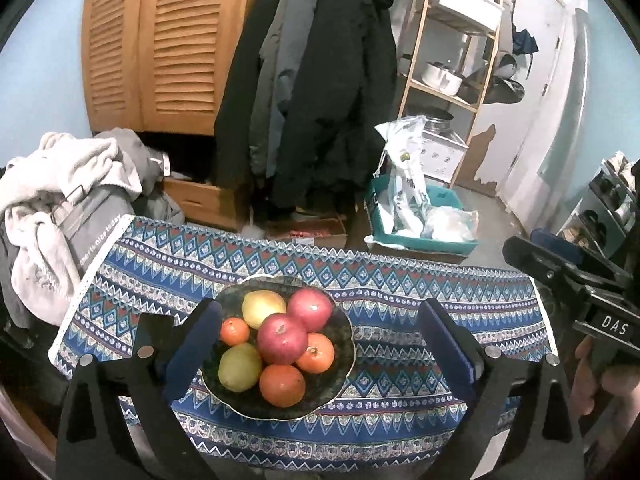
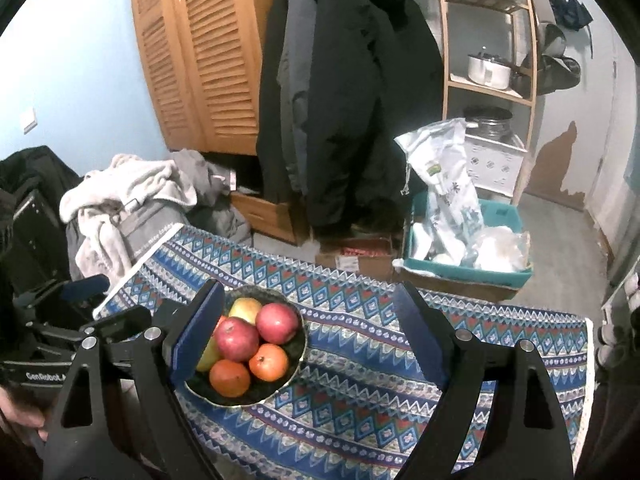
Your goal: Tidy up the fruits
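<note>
A dark bowl (image 1: pixel 340 364) stands on a table under a blue patterned cloth (image 1: pixel 400 320). It holds two red apples (image 1: pixel 282 338), two yellow-green fruits (image 1: pixel 240 366) and three oranges (image 1: pixel 282 384). My left gripper (image 1: pixel 320 308) hangs above the bowl, open wide, with nothing between its fingers. In the right wrist view the bowl (image 2: pixel 301 354) lies low and left, partly behind the left finger. My right gripper (image 2: pixel 309 290) is open and empty over the cloth just right of the bowl. Each gripper shows at the edge of the other's view.
A heap of clothes (image 1: pixel 60 200) lies past the table's left end. Dark coats (image 1: pixel 320 100) hang behind, in front of a louvred wooden cabinet (image 1: pixel 160 48). A teal bin with plastic bags (image 1: pixel 420 224) and a wooden shelf unit (image 1: pixel 452 60) stand at the back right.
</note>
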`<action>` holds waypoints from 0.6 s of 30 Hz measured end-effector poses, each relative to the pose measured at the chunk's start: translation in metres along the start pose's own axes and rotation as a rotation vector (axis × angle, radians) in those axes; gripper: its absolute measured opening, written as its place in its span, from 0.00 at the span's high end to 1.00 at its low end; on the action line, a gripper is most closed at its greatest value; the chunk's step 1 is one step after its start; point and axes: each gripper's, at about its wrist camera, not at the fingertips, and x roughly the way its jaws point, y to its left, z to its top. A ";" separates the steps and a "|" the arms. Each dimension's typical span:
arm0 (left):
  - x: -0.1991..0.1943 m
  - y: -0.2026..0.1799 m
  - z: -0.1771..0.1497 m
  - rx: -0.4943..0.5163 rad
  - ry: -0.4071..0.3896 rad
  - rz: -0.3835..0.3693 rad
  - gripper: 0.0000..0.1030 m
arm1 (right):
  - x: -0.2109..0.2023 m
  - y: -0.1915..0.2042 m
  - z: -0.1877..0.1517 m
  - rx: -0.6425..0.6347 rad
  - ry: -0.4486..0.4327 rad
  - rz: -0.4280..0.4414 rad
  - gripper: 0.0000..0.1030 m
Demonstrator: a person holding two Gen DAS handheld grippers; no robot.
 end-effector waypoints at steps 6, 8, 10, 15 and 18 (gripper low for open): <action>-0.010 -0.004 0.004 0.005 -0.026 0.000 0.03 | -0.006 -0.013 -0.002 0.022 -0.003 -0.011 0.17; -0.013 -0.005 0.005 0.001 -0.038 0.001 0.02 | -0.008 -0.017 -0.002 0.031 -0.008 -0.013 0.17; -0.015 -0.008 0.006 0.003 -0.048 -0.008 0.01 | -0.011 -0.019 -0.001 0.037 -0.013 -0.021 0.17; -0.018 -0.018 0.008 0.021 -0.044 -0.005 0.01 | -0.014 -0.024 -0.002 0.044 -0.019 -0.023 0.17; -0.021 -0.023 0.008 0.037 -0.063 0.012 0.01 | -0.015 -0.027 -0.004 0.049 -0.017 -0.023 0.17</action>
